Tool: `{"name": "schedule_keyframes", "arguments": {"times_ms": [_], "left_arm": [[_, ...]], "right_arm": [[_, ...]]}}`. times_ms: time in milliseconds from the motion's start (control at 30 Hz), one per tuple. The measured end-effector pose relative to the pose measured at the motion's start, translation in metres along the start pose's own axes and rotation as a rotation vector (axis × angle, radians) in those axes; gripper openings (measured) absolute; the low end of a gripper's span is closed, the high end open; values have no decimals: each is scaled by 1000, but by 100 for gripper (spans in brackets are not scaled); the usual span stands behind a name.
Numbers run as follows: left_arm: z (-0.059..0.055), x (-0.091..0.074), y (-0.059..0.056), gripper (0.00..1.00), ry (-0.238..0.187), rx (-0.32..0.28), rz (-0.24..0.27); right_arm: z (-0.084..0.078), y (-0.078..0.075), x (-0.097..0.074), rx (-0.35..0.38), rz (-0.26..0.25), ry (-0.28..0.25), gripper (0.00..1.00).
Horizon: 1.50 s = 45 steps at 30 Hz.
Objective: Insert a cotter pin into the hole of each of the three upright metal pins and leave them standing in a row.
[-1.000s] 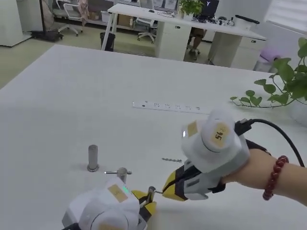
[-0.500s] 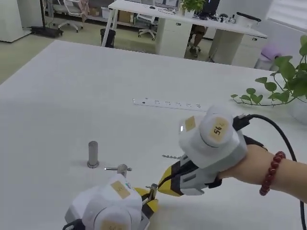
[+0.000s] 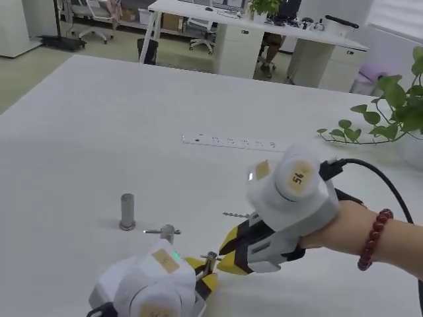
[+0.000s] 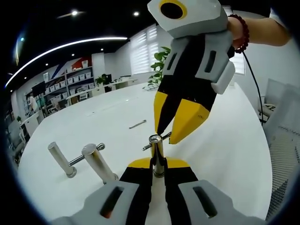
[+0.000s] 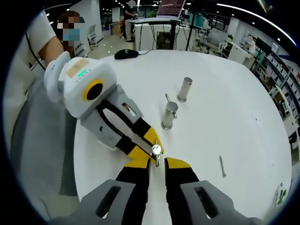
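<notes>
**Grippers tip to tip**

The left gripper [image 3: 206,273] sits at the bottom edge of the head view, its jaws closed around an upright pin [image 4: 157,154]. The right gripper [image 3: 223,257] faces it from the right, angled downward, its jaw tips pinched on a cotter pin [image 4: 153,143] at the pin's top. The right hand [image 3: 344,228] and forearm reach in from the right edge.

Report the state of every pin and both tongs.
Far pin: upright, no cotter.
Middle pin: upright, middle cotter through it.
Near pin: upright, near cotter in its hole.
Loose cotter pin: lying on table.
Left tongs: shut on near pin.
Right tongs: at near cotter, grip unclear.
</notes>
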<state>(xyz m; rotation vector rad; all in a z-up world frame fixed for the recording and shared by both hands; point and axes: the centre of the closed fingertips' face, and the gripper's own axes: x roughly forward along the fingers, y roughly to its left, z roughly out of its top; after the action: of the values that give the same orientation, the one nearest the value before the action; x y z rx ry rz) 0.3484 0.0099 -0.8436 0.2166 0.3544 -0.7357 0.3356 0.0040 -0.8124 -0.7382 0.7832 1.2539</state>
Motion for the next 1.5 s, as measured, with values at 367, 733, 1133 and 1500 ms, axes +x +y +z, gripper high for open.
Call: {"name": "schedule_keyframes", "arguments": {"times_ms": [367, 733, 1133, 1500], "left_arm": [[0, 0, 0, 7, -2, -13, 9], [0, 0, -1, 7, -3, -31, 18], [0, 1, -1, 7, -1, -44, 28], [-1, 1, 0, 7, 10, -37, 35]], "right_arm": [[-11, 0, -6, 23, -3, 11, 7], [-3, 0, 0, 13, -1, -10, 3], [8, 0, 1, 66, -1, -77, 15], [11, 2, 13, 44, -3, -80, 14]]}}
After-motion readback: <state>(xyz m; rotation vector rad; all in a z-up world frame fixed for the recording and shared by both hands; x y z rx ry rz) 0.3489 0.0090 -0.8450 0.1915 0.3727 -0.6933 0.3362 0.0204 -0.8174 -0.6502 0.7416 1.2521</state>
